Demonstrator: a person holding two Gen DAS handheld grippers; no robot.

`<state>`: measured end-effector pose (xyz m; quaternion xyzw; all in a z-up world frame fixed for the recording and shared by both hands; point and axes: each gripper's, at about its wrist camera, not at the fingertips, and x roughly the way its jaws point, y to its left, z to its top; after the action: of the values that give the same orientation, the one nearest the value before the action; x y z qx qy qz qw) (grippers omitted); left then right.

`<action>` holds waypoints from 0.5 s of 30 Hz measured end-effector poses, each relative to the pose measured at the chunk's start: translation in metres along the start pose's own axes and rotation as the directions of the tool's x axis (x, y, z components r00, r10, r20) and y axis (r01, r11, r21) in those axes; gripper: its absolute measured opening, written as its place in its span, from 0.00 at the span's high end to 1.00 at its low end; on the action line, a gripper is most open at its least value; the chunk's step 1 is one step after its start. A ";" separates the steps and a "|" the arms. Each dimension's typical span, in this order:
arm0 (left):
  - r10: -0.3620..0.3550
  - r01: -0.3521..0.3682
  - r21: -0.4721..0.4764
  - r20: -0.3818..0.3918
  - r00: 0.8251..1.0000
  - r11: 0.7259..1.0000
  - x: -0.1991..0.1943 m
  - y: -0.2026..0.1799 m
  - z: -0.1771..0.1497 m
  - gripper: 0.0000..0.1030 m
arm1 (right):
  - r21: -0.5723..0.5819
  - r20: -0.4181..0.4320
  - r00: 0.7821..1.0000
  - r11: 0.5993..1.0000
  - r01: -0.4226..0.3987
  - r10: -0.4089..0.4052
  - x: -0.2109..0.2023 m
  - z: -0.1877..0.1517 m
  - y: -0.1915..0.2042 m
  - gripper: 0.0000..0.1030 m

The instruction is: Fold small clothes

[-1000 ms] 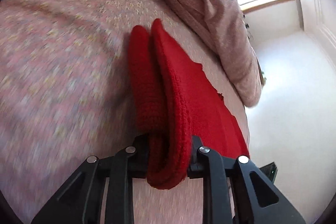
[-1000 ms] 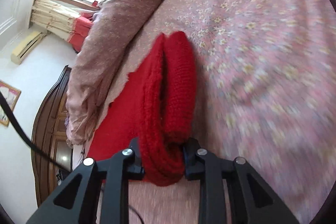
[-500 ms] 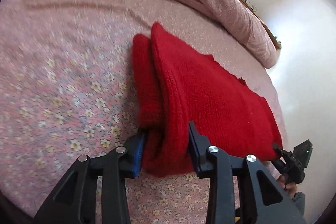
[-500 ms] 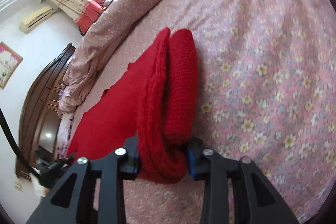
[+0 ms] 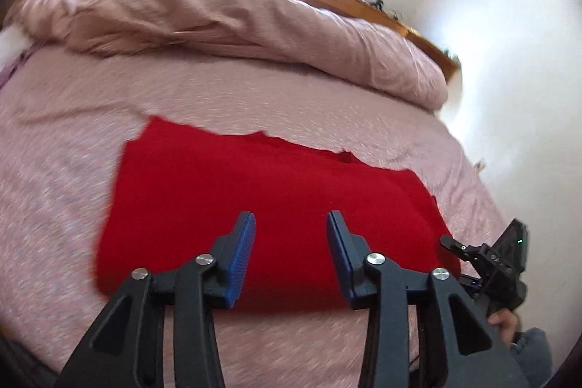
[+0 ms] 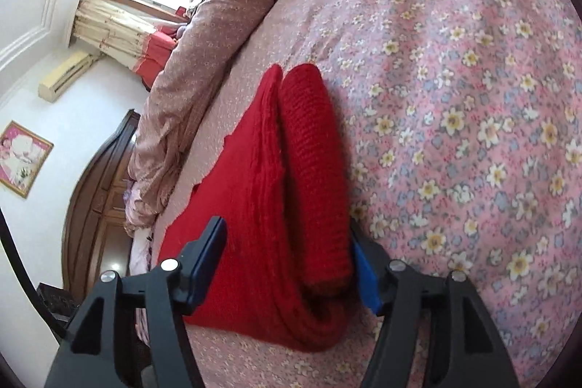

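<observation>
Red knitted garment lies folded flat on the floral bed. Left gripper is spread wide above it, holding nothing. Right gripper is spread wide, its 2 fingers straddling the garment's thick folded edge.

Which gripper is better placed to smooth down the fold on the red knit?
Probably the left. The left gripper is open and empty above the red knit, free to press down. The right gripper is open too, but the knit's folded end sits between its jaws.
</observation>
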<state>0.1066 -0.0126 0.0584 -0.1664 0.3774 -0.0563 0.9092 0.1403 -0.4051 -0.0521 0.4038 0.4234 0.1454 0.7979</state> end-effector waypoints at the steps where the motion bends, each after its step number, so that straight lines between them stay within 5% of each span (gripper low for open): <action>1: -0.002 0.003 0.017 -0.020 1.000 1.000 0.016 -0.014 0.000 0.78 | 0.006 0.004 1.000 1.000 -0.003 0.003 0.000 0.000 -0.001 0.34; 3: 0.027 -0.023 0.040 -0.087 0.996 0.999 0.046 -0.032 -0.005 0.88 | -0.001 -0.010 1.000 1.000 0.002 -0.002 0.001 0.000 -0.001 0.36; 8: 0.147 -0.123 0.135 -0.183 0.972 0.983 0.096 -0.048 -0.040 0.91 | -0.010 -0.065 0.998 1.000 0.023 -0.024 0.004 0.001 -0.005 0.71; 10: 0.181 -0.150 0.178 -0.174 0.968 0.973 0.101 -0.053 -0.042 0.90 | -0.009 -0.063 0.998 1.000 0.001 -0.001 0.000 0.000 -0.007 0.73; 15: 0.132 -0.120 0.065 -0.217 0.967 0.991 0.082 -0.044 -0.023 0.90 | -0.114 -0.028 0.999 0.993 0.034 -0.037 -0.004 -0.002 0.016 0.74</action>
<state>0.1496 -0.0782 0.0039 -0.1112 0.4845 -0.0263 0.8673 0.1380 -0.3959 -0.0383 0.3480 0.4336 0.1609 0.8155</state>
